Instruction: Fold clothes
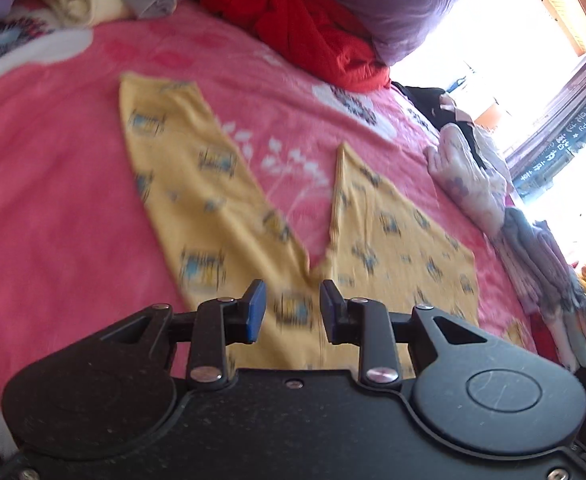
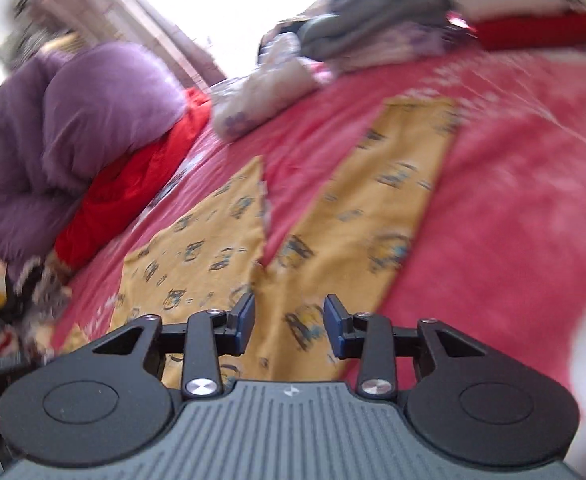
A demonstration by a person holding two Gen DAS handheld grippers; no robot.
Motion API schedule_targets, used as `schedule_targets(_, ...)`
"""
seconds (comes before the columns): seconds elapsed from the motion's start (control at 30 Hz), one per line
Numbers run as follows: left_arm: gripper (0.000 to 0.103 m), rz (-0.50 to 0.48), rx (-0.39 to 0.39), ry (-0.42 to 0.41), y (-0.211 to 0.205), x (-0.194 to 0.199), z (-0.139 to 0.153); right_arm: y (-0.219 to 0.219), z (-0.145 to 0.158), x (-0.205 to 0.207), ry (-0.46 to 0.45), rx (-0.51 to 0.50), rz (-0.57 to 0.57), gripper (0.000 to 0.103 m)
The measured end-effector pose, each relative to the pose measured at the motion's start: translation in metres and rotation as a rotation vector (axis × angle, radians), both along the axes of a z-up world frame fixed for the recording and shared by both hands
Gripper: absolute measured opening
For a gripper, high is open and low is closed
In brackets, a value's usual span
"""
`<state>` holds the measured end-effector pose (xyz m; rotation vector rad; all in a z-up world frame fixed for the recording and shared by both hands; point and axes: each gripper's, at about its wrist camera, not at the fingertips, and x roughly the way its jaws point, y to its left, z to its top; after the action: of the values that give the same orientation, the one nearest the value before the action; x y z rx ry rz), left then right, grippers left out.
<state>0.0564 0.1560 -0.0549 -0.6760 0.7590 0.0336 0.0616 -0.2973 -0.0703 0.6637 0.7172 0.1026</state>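
The yellow printed trousers [image 1: 213, 200] lie flat on the pink bedspread [image 1: 53, 220], legs spread in a V with a wedge of pink showing between them. In the left wrist view one leg runs long and narrow toward the far left, the other [image 1: 393, 232] is shorter and ends in a pointed corner. In the right wrist view the same garment [image 2: 353, 220] fans out from the crotch just ahead of the fingers. The cloth looks thin and soft, with small blue-and-dark cartoon prints all over it, and its edges sit smooth against the cover.

There's open room here: a broad bare stretch of bedspread to the left of the long leg, and more pink beyond the hems. The far side is crowded. A red garment [image 1: 313, 32] is bunched up under a puffy purple quilted piece [image 1: 393, 0]. A pale floral garment [image 1: 465, 176] sits at the right edge of the bed, with grey clothes [image 1: 541, 248] beside it. In the right wrist view, folded grey and cream items are stacked [image 2: 393, 12] at the far corner.

The left gripper [image 1: 292, 310] hangs over the waist area, blue pads parted, nothing pinched between them. The right gripper [image 2: 289, 322] is released too, its gap a little wider, yellow cloth visible through it but not gripped. Both views are motion-blurred.
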Motion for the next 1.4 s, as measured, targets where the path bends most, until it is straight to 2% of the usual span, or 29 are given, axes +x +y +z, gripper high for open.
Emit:
schedule_targets(0.13, 0.03, -0.012, -0.068, 0.046, -0.002, -0.028, -0.011, -0.011, -0.026, -0.025, 0.086, 0.14, -0.043, 0.046)
schedule_targets(0.3, 0.03, 0.026, -0.213, 0.104, 0.004, -0.043, -0.031, -0.004, -0.036, -0.032, 0.091, 0.195, -0.004, 0.046)
schedule_targets(0.47, 0.03, 0.024, -0.265, 0.084, -0.003, -0.04, -0.036, -0.014, -0.052, -0.033, 0.099, 0.347, -0.059, 0.044)
schedule_targets(0.6, 0.03, 0.001, -0.296, 0.087, -0.017, -0.039, -0.044, -0.015, -0.059, -0.036, 0.076, 0.429, -0.089, 0.044)
schedule_targets(0.73, 0.029, -0.028, -0.286, 0.084, -0.031, -0.04, -0.046, -0.017, -0.068, -0.037, 0.062, 0.499, -0.109, 0.04)
schedule_targets(0.8, 0.029, -0.024, -0.274, 0.083, -0.035, -0.041, -0.047, -0.016, -0.07, -0.036, 0.061, 0.513, -0.106, 0.037)
schedule_targets(0.87, 0.029, -0.013, -0.288, 0.081, -0.034, -0.042, -0.048, -0.016, -0.073, -0.039, 0.062, 0.52, -0.125, 0.029)
schedule_targets(1.03, 0.028, 0.024, -0.307, 0.089, -0.031, -0.043, -0.052, -0.008, -0.074, -0.043, 0.058, 0.489, -0.12, 0.026)
schedule_targets(1.13, 0.013, 0.039, -0.284, 0.104, -0.03, -0.043, -0.054, -0.008, -0.076, -0.037, 0.054, 0.491, -0.118, 0.026)
schedule_targets(1.17, 0.004, 0.044, -0.268, 0.11, -0.03, -0.044, -0.055, -0.009, -0.077, -0.035, 0.051, 0.506, -0.118, 0.021)
schedule_targets(1.2, 0.003, 0.053, -0.258, 0.104, -0.029, -0.046, -0.052, -0.011, -0.079, -0.034, 0.048, 0.517, -0.109, 0.016)
schedule_targets(1.23, 0.003, 0.062, -0.249, 0.098, -0.029, -0.049, -0.049, -0.011, -0.079, -0.032, 0.048, 0.511, -0.102, 0.004)
schedule_targets(1.3, 0.003, 0.07, -0.222, 0.09, -0.029, -0.052, -0.045, -0.011, -0.069, -0.037, 0.044, 0.452, -0.116, 0.004)
schedule_targets(1.4, 0.006, 0.066, -0.216, 0.119, -0.028, -0.049, -0.053, -0.015, -0.063, -0.042, 0.067, 0.403, -0.12, 0.004)
